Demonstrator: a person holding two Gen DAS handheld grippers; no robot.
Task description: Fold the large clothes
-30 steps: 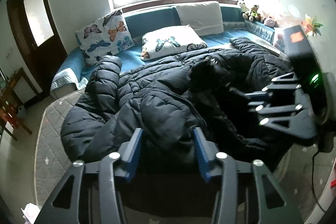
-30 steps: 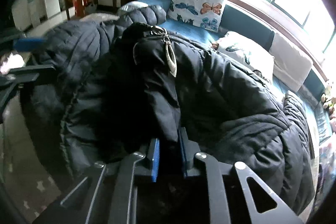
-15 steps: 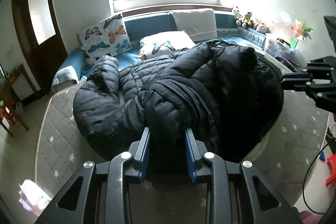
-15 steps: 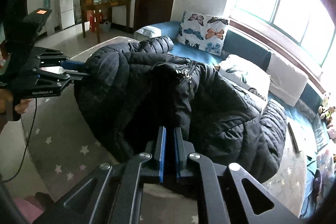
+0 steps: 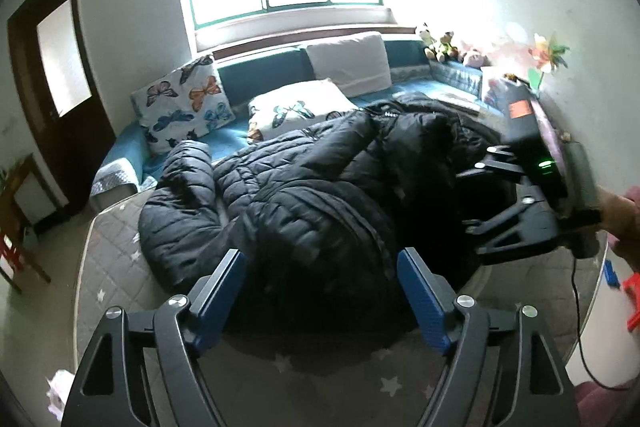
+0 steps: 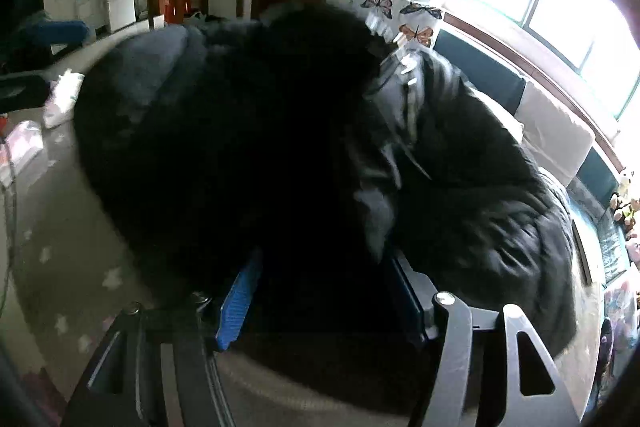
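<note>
Left wrist view: black puffer coat (image 5: 304,195) is lying heaped on the star-print mat (image 5: 112,267), filling the centre; butterfly pillow (image 5: 184,103) sitting at 11 o'clock.
Left tongs (image 5: 320,291): standing apart, having just been opening, pads clear of the coat.
Right wrist view: coat is filling the frame, blurred.
Right tongs (image 6: 320,291): standing apart, having just been opening, coat between the pads, not clamped.

Both wrist views look down, close (sharing it), on the coat (image 5: 304,195).
</note>
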